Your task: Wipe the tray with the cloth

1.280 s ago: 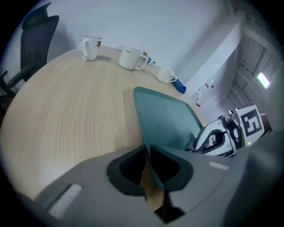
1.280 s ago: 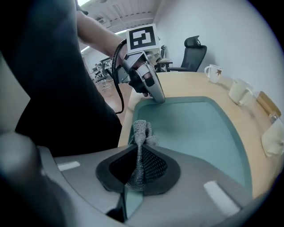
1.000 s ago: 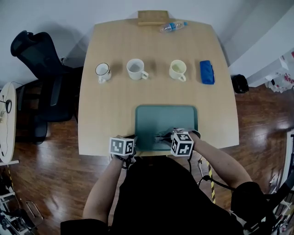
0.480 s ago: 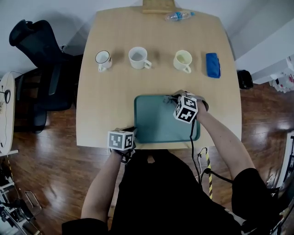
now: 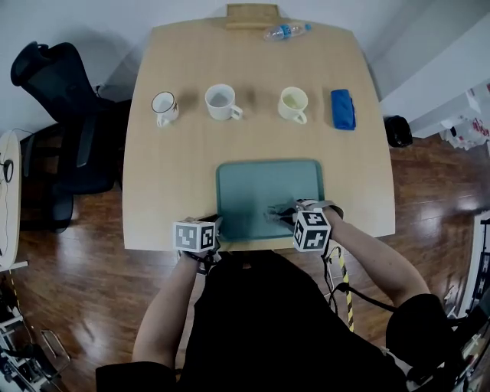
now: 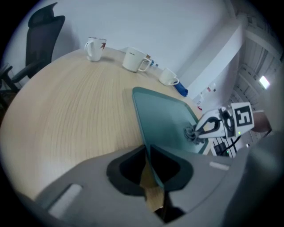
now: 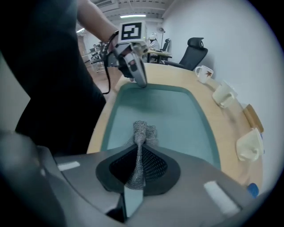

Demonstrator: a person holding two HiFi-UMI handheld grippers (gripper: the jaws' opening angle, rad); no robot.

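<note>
A teal tray lies on the wooden table near its front edge. My left gripper is shut on the rim of the tray at its near left corner; in the left gripper view the jaws pinch that thin edge. My right gripper is shut on a grey mesh cloth, which rests on the floor of the tray in its near right part. The cloth shows just ahead of the marker cube. In the right gripper view the left gripper sits on the tray's far edge.
Three mugs stand in a row across the table's middle, with a blue folded thing to their right. A plastic bottle and a wooden block lie at the far edge. An office chair stands to the left.
My right gripper pushed the cloth from the tray's near edge to its far right part, then drew it back to the near right. The left gripper kept its hold on the tray's corner.
</note>
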